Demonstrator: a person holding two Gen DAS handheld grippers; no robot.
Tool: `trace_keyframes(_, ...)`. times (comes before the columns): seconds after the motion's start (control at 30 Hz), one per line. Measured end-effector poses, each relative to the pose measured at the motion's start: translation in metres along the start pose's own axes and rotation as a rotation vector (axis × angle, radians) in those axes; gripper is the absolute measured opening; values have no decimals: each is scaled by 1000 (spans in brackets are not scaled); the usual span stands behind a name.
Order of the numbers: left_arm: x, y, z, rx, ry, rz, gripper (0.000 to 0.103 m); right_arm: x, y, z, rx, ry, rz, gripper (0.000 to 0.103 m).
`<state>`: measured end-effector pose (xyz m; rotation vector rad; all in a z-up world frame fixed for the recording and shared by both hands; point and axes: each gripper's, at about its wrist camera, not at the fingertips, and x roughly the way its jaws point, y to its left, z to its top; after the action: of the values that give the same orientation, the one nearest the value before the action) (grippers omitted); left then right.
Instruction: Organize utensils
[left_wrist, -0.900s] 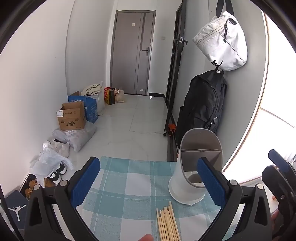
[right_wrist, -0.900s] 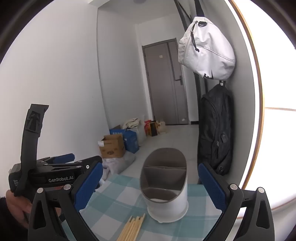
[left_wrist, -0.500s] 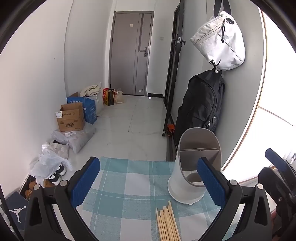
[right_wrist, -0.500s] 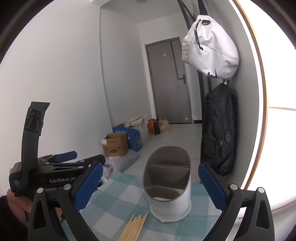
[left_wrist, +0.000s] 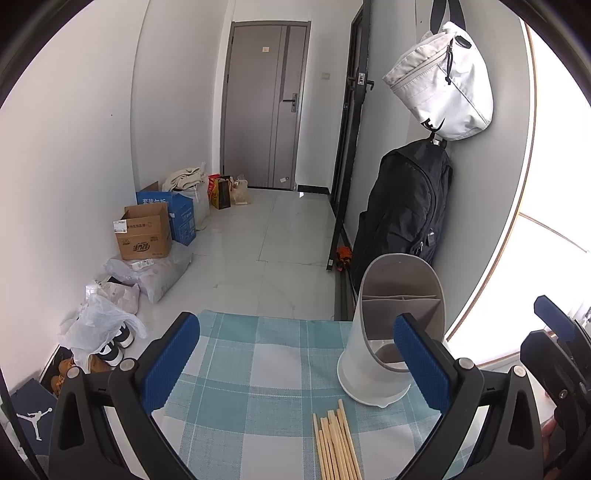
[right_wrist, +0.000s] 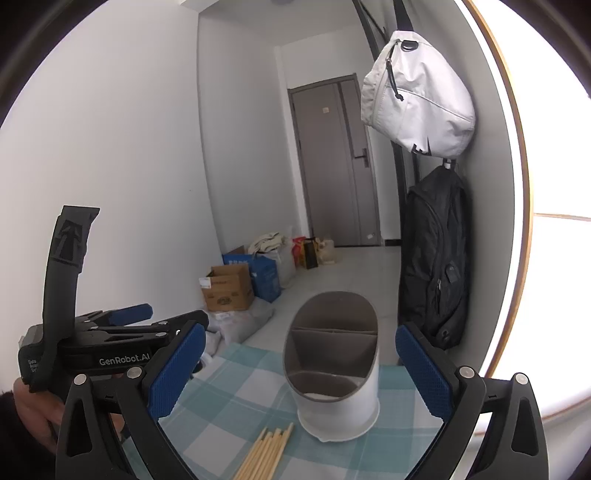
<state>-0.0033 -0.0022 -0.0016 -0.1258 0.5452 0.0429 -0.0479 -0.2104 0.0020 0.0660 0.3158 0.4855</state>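
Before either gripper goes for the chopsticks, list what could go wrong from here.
1. The chopsticks lie flat in a tight bundle on the checked cloth; pinching one may scatter or roll the rest.
2. The utensil holder is tall and stands free close beside them, so a stray nudge from the open right gripper could tip it.
3. The left gripper, also open, works nearby; the two might collide.

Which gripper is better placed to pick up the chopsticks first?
Probably left. The left gripper is open with the chopsticks lying between its fingers; in the right gripper view they sit off toward the left finger.
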Motion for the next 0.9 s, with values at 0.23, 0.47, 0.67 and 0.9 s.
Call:
trace_keyframes(0.23, 1, -1, 0, 8, 3, 1, 102, 0, 1, -1, -3, -3, 0, 103)
trace_keyframes(0.47, 3, 1, 0, -2, 8, 2, 102, 1, 2, -2, -5, -1, -5, 103)
trace_keyframes(0.67, 4, 0, -1, -4, 12, 2, 102, 1, 3, -1, -7, 1, -6, 103)
trace_keyframes(0.9, 3, 0, -2, -5, 12, 3, 102, 1, 1, 0, -2, 2, -6, 103)
